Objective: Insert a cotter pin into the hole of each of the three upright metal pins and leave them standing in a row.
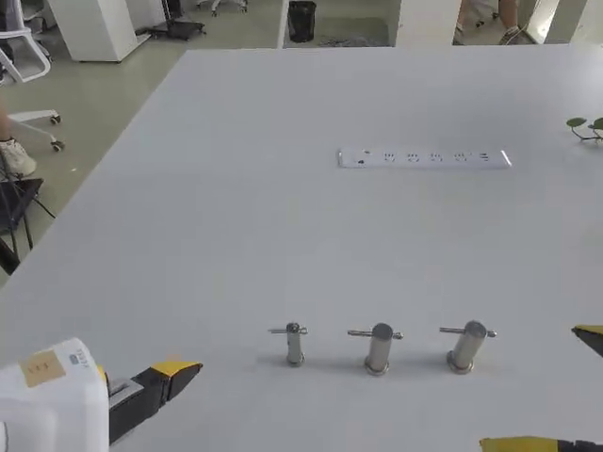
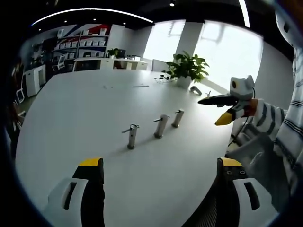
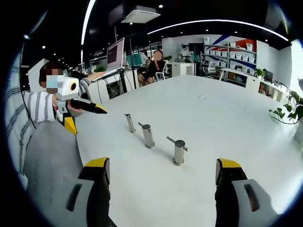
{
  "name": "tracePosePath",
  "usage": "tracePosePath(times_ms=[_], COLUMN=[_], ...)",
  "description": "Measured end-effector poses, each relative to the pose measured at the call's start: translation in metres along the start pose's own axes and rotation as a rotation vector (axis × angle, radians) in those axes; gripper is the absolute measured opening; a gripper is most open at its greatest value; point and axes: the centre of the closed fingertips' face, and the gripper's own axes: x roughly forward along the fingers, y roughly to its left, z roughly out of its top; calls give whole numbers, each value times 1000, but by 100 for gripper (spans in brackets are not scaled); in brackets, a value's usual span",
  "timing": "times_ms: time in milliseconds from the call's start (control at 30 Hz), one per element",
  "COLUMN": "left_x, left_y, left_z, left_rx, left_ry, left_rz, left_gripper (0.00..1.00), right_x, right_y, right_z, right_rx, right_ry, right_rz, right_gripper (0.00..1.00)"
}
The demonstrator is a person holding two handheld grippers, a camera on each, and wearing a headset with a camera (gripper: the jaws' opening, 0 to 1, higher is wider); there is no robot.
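Well, in the head view three metal pins [image 1: 379,349] stand in a row on the worktop [image 1: 283,217], low in the middle, each with a cotter pin [image 1: 358,333] through it. In the left gripper view the left gripper [image 2: 160,164] has jaws wide apart, empty. In the right gripper view the right gripper [image 3: 162,164] does too. Best to move away slowly and bump nothing.
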Motion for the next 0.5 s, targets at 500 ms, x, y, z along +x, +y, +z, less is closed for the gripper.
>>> tracePosePath(times_ms=[500], left_x=[1], left_y=[10], left_z=[-14], left_rx=[-8], left_ry=[14], left_rz=[12], left_gripper=[99], right_x=[0], right_y=[25], right_z=[-17], right_rx=[62], right_ry=[85], right_rz=[4], right_gripper=[98])
